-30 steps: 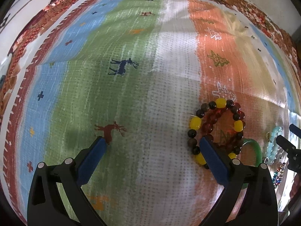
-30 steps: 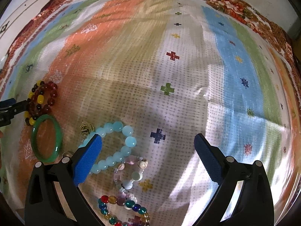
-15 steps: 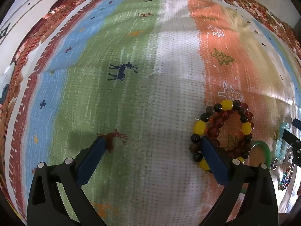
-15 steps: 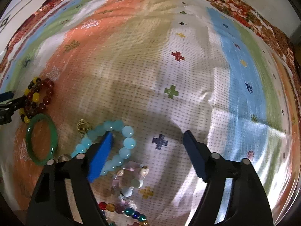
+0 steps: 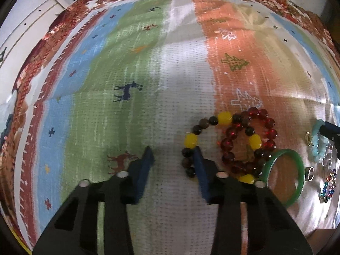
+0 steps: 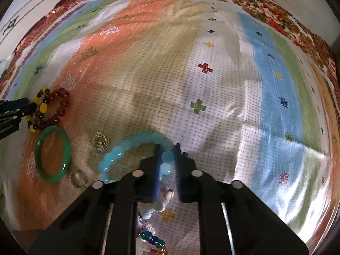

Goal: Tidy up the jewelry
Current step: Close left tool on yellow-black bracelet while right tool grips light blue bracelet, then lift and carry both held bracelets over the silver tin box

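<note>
Striped cloth (image 5: 174, 97): both grippers angled steeply down; right gripper (image 6: 166, 148) pinching aqua bead bracelet (image 6: 136, 143), left gripper (image 5: 173, 153) closing, nothing between its jaws.

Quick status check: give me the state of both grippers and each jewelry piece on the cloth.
left gripper: jaws closing, dark-and-yellow bracelet's edge between them, unpinched.
right gripper: shut on light blue bracelet.
dark-and-yellow bracelet: flat on cloth, overlapping red bracelet.
red bracelet: flat, ungripped.
light blue bracelet: one side pinched.
green bangle: flat, free.
gold earring: loose on cloth.
silver ring: loose on cloth.
</note>
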{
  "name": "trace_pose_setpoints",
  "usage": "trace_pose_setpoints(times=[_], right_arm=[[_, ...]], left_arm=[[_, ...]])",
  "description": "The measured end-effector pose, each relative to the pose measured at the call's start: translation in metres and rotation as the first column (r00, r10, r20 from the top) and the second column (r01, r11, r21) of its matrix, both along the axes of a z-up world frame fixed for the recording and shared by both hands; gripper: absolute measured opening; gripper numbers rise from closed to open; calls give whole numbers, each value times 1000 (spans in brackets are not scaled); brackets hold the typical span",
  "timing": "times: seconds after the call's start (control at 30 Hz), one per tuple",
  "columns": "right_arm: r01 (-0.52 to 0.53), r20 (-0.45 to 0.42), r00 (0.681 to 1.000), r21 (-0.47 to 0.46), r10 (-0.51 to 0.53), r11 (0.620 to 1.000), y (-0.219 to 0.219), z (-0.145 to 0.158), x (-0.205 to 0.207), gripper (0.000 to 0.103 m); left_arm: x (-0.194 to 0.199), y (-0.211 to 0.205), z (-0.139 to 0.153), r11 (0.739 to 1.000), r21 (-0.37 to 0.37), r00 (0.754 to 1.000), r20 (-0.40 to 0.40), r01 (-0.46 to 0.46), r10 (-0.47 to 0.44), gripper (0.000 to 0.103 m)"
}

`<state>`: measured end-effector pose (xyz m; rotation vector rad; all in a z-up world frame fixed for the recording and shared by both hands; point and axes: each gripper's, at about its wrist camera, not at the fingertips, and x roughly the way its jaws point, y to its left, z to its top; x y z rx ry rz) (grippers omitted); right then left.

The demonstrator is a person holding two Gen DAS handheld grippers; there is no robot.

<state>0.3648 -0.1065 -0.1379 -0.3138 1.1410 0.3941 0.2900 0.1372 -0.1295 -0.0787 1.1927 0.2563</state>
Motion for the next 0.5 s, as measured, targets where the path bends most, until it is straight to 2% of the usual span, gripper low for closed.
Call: trace_pose_setpoints(times=[0.03, 0.07, 0.33, 0.5], right_arm=[[-3, 1, 1000, 1, 3, 1000, 0, 0, 0, 12], [-9, 4, 1000, -1, 9, 1000, 0, 0, 0, 12], [-9, 5, 1000, 14, 9, 1000, -2, 4, -3, 12], [-2, 12, 1000, 63, 1, 998, -7, 19, -7, 12]], left_arm=[[0, 3, 0, 1000, -4, 1000, 1, 1, -1, 14], [0, 6, 0, 1000, -21, 1000, 2, 3, -3, 10], [0, 12, 6, 998, -64, 1000, 16, -5, 6, 9], [-7, 11, 29, 998, -65, 996, 86, -14, 20, 9]])
